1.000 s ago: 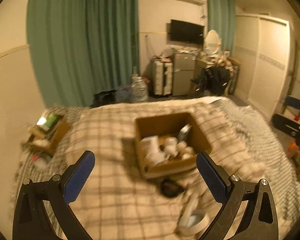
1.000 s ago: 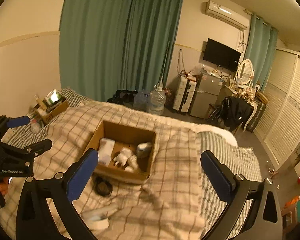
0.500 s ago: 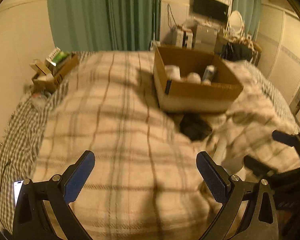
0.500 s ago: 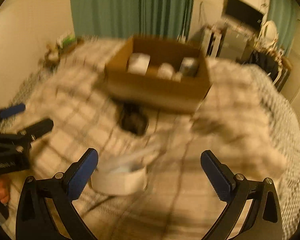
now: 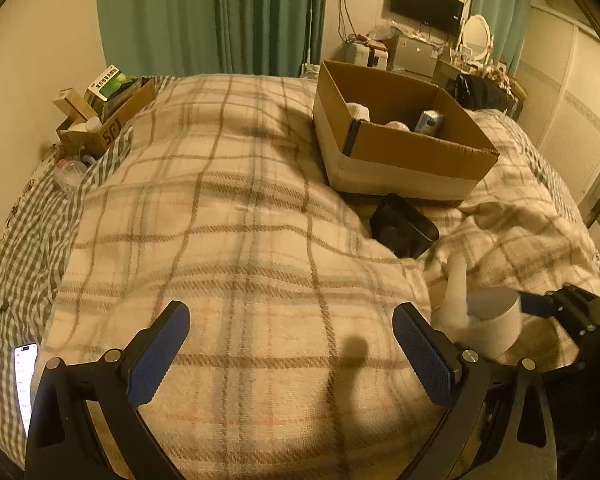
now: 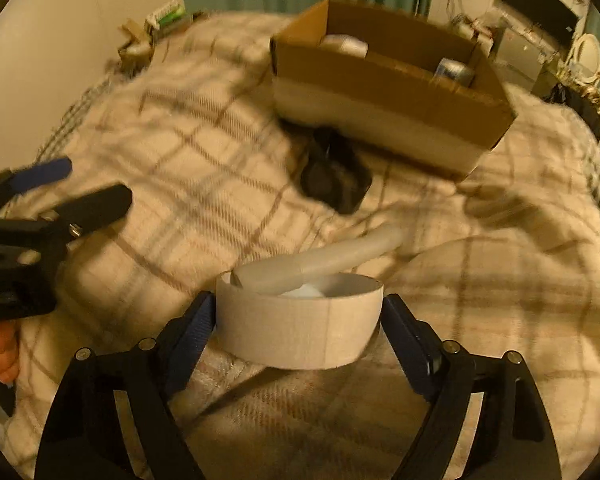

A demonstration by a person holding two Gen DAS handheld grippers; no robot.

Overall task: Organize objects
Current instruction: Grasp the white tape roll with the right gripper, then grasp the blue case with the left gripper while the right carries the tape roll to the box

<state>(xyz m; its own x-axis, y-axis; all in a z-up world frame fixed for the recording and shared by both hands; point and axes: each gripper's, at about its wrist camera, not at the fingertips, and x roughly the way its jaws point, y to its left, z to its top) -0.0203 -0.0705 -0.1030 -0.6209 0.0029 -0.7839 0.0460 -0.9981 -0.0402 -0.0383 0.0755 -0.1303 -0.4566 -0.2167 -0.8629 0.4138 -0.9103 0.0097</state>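
A white round container [image 6: 300,326] with a pale tube [image 6: 320,262] resting across its rim sits on the plaid blanket; it also shows in the left wrist view [image 5: 490,322]. My right gripper [image 6: 298,328] straddles it, both blue pads at its sides, touching or nearly so. A black pouch [image 6: 334,176] lies beyond it, in front of an open cardboard box [image 6: 388,120] holding white items and a can. The pouch [image 5: 402,228] and box [image 5: 396,160] also show in the left wrist view. My left gripper [image 5: 290,350] is open and empty over the blanket.
A smaller cardboard box [image 5: 104,120] of packages sits at the bed's far left by the wall. A lit phone [image 5: 24,380] lies at the left edge of the bed. Curtains, a TV and furniture stand behind.
Both grippers dropped low toward the bed. The right gripper moved in around the white container and narrowed on it. The left gripper stayed open.
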